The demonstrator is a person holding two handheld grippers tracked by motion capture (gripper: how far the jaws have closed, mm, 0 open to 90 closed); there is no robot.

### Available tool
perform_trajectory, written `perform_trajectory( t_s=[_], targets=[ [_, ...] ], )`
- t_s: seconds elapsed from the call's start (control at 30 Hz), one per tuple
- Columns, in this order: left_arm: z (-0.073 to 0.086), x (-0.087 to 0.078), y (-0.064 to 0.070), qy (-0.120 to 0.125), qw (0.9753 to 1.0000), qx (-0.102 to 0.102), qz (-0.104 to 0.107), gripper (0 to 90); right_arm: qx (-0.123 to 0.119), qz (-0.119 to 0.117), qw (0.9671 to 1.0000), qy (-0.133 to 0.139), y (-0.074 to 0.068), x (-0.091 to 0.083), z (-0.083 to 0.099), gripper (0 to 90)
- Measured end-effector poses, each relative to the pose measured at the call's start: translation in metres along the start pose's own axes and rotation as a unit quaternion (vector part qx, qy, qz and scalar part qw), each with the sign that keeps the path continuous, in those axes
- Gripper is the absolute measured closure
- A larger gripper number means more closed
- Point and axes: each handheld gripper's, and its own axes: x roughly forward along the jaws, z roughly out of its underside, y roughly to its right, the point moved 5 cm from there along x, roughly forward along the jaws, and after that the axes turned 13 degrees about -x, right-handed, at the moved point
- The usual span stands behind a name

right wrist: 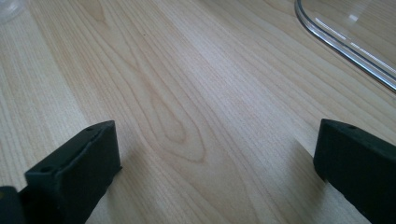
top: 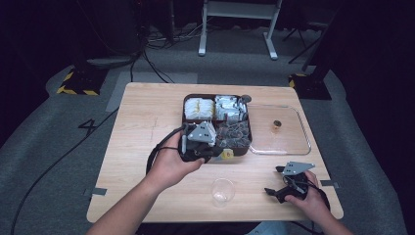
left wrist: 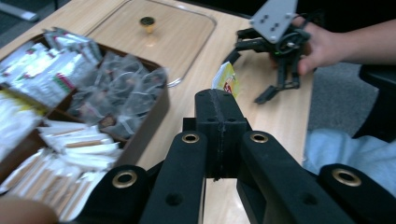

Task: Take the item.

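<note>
A dark brown box [top: 248, 147] with four compartments sits mid-table, holding white packets [top: 199, 108], silver sachets [top: 229, 107] and dark tea bags [top: 234, 134]. At the box's near edge, my left gripper [top: 221, 154] is shut, and a small yellow sachet [top: 227, 154] sticks out from its tips. In the left gripper view the jaws [left wrist: 219, 100] press together with the yellow sachet [left wrist: 226, 79] at their end. Low over the bare table at the near right, my right gripper [top: 273, 180] is open, its jaws [right wrist: 215, 158] wide apart and holding nothing.
A clear lid [top: 293, 142] with a small brown knob [top: 277, 125] lies flat right of the box. A clear plastic cup [top: 222, 191] stands near the table's front edge between my hands. Paper-wrapped sticks [left wrist: 74, 144] fill the box's near compartment.
</note>
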Motion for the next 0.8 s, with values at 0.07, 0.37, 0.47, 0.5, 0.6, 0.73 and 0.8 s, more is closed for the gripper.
perform_trajectory(
  t_s=[0.07, 0.37, 0.47, 0.5, 0.6, 0.73, 0.8],
  targets=[
    [0.005, 0.003, 0.006, 0.001, 1.0, 0.005, 0.004, 90.0, 0.0, 0.0, 1.0, 0.0, 0.0, 0.0, 0.0, 0.5],
    [0.027, 0.019, 0.022, 0.004, 0.9996, 0.007, 0.029, 90.0, 0.0, 0.0, 1.0, 0.0, 0.0, 0.0, 0.0, 0.5],
    [0.033, 0.024, 0.025, 0.007, 0.9993, 0.004, 0.035, 90.0, 0.0, 0.0, 1.0, 0.0, 0.0, 0.0, 0.0, 0.5],
    [0.035, 0.026, 0.026, 0.007, 0.9993, 0.004, 0.036, 90.0, 0.0, 0.001, 1.0, 0.0, 0.0, 0.0, 0.0, 0.5],
    [0.041, 0.031, 0.027, 0.009, 0.9993, 0.001, 0.037, 90.0, 0.0, 0.001, 1.0, 0.0, 0.0, 0.0, 0.0, 0.5],
    [0.046, 0.035, 0.027, 0.012, 0.9991, -0.002, 0.039, 90.0, 0.0, 0.001, 1.0, 0.0, 0.0, 0.0, 0.0, 0.5],
    [0.051, 0.038, 0.027, 0.014, 0.9988, -0.002, 0.046, 90.0, 0.0, 0.001, 1.0, 0.0, 0.0, 0.0, 0.0, 0.5]
  ],
)
